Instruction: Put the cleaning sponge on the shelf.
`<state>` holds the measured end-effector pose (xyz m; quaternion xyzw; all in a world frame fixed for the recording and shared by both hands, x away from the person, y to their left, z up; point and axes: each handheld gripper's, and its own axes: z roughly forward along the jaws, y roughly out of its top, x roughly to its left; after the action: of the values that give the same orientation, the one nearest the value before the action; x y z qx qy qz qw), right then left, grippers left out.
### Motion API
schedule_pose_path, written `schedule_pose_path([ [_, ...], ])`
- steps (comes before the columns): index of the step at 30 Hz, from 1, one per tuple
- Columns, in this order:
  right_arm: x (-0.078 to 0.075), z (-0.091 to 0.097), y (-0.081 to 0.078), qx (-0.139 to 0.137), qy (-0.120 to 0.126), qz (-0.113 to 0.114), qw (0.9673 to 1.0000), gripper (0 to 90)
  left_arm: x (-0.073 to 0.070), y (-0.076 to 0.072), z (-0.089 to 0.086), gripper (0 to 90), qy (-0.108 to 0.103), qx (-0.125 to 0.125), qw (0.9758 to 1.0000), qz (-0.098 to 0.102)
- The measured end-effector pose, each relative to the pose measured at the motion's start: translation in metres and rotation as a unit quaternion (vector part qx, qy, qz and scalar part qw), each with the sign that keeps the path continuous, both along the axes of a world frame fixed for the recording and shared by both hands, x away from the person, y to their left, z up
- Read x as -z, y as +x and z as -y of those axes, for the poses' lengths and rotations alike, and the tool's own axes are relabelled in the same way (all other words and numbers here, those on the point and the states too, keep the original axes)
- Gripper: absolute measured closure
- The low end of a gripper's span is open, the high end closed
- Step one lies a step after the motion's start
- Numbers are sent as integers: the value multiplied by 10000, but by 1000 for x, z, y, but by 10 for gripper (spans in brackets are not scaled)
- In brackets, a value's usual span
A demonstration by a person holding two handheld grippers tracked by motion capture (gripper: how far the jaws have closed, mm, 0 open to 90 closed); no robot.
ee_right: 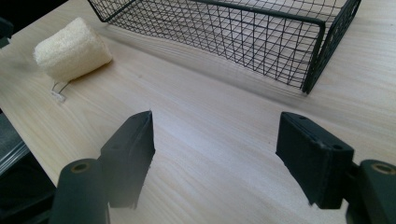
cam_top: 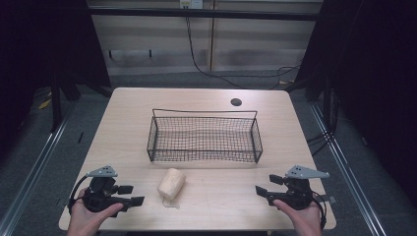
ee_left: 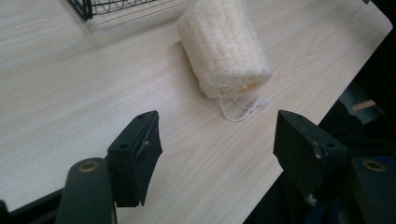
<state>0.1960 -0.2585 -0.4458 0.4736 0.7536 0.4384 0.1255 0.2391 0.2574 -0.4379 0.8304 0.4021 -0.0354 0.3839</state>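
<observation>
loofah [cam_top: 171,183]: rough fibre (matt) | basket [cam_top: 204,139]: black wire | table [cam_top: 128,132]: smooth wood

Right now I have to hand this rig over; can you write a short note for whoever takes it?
Left gripper: open, holding nothing, near the table's front left, aimed at the loofah sponge.
Right gripper: open, holding nothing, at the front right.
The loofah lies on its side on the table, just in front of the wire basket, outside it, its string loop toward the front edge.
Done: nothing grasped yet; the basket holds nothing.
Left: probably pick up the loofah, the left gripper being nearer, and put it in the basket.
</observation>
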Motion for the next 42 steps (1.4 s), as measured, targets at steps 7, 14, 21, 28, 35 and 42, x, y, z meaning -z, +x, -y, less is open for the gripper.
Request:
schedule_pose_path([
  [7,1,-2,1,-78,-17,-96,9999,262,-10,9,13,280,187,298,9993,-135],
  [14,2,-3,3,-131,5,-239,9996,261,-30,21,27,256,272,424,9985,-203],
  [21,3,-4,3,-200,-12,-317,9993,259,-31,37,43,254,605,430,9967,-326],
  [28,4,-5,5,-253,-22,-369,9990,251,-31,47,58,234,879,599,9932,-464],
  [35,4,-6,5,-219,0,-404,9989,250,-35,55,72,249,894,707,9922,-497],
  [42,4,-6,5,-273,42,-438,9987,244,-25,66,83,269,982,821,9890,-740],
])
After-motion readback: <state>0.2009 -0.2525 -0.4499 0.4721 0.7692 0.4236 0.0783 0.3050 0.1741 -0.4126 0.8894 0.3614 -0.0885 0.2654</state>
